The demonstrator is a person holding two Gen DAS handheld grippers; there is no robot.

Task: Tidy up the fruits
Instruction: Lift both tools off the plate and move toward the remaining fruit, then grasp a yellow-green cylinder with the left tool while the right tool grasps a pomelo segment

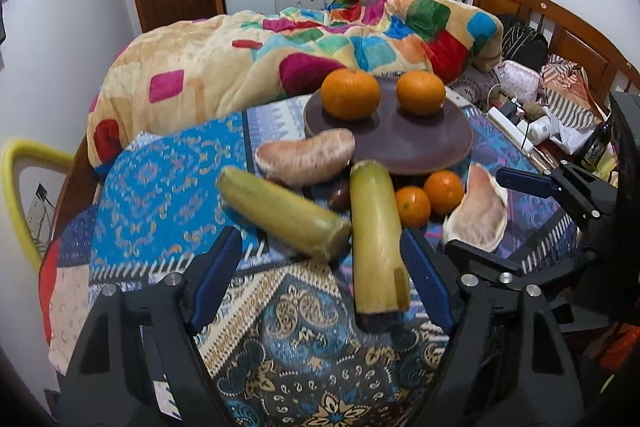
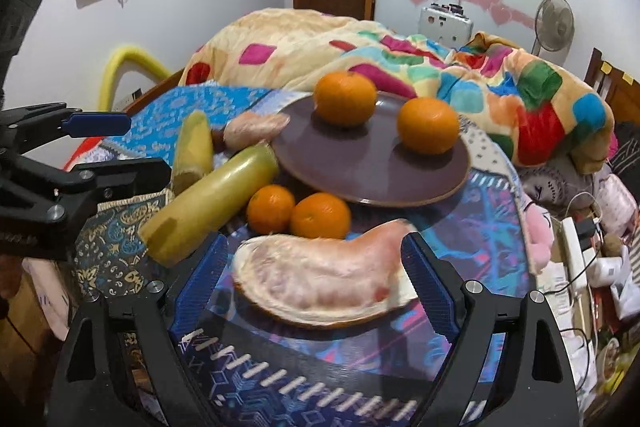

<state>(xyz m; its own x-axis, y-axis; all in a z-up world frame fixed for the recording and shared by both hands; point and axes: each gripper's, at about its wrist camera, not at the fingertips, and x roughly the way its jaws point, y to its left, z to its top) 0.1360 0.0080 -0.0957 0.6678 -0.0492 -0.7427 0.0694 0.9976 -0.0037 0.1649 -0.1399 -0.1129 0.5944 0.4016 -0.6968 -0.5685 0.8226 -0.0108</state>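
1. Left tongs (image 1: pixel 320 267) spread wide, pinching nothing, a yellow-green stalk (image 1: pixel 378 239) lying between them on the bed's patterned cloth (image 1: pixel 168 179).
2. Right tongs (image 2: pixel 314 267) spread around a pomelo segment (image 2: pixel 320 279), pads not pressing.
3. Two oranges (image 2: pixel 344 99) sit on the brown plate (image 2: pixel 360 167); two more oranges (image 2: pixel 296 213) beside it.
4. No readable writing anywhere.

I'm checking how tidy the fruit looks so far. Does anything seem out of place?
Yes. Only two oranges sit on the brown plate. Two more oranges, both sugarcane pieces and both pomelo segments lie loose on the patterned cloth, scattered at different angles.
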